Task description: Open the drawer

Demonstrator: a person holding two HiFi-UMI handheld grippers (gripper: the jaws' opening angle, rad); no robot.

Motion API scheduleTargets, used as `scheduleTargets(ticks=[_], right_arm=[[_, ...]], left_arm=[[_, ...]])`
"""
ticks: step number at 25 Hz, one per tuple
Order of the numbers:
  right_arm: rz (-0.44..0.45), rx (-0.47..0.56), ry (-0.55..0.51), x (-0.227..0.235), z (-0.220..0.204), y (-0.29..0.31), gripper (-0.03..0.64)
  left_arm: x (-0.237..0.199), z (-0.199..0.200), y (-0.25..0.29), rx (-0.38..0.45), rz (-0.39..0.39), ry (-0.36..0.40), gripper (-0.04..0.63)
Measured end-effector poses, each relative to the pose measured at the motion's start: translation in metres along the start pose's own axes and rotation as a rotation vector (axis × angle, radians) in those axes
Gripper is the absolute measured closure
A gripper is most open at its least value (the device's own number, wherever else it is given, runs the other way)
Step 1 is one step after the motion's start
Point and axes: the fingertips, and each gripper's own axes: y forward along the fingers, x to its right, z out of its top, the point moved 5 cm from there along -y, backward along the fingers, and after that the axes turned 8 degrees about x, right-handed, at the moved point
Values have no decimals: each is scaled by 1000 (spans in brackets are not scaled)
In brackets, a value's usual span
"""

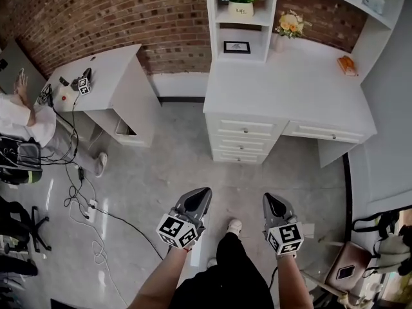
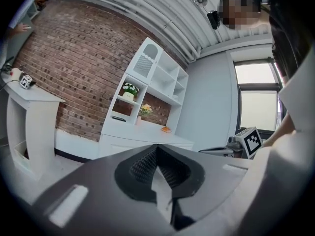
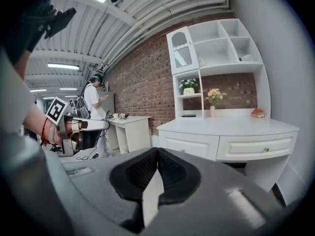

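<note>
Held short of drawer (image 3: 256, 146) with left gripper (image 1: 203, 193) and right gripper (image 1: 268, 199) jaws closed, empty (probably needed opening, then squaring on knob (image 3: 267, 149)).

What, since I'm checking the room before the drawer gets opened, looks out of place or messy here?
Only the loose cables: they trail from the small white table across the floor at the head view's left, in untidy loops. The white desk looks orderly, its drawers all shut and straight.

Mock home study set up inside a test hall: white table (image 1: 290, 76) with shelves (image 1: 210, 18), brick wall (image 1: 129, 18), loose floor cables (image 1: 96, 212), exposed ceiling pipes (image 3: 162, 9).
</note>
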Motion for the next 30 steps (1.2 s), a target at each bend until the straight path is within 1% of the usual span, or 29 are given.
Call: scheduleTargets(ticks=[5, 13, 18, 24, 30], right_arm=[[15, -29, 13, 28, -8, 37, 615], [61, -53, 47, 64, -11, 90, 615], [97, -67, 52, 76, -11, 118, 614], [95, -97, 58, 90, -25, 141, 604], [87, -133, 70, 91, -48, 172, 580]], left_arm=[[-17, -12, 41, -16, -3, -8, 594], [-39, -20, 92, -44, 41, -16, 593], [-53, -20, 113, -30, 51, -17, 593], [-68, -35, 135, -35, 55, -27, 592], [-93, -59, 152, -44, 60, -48, 592]])
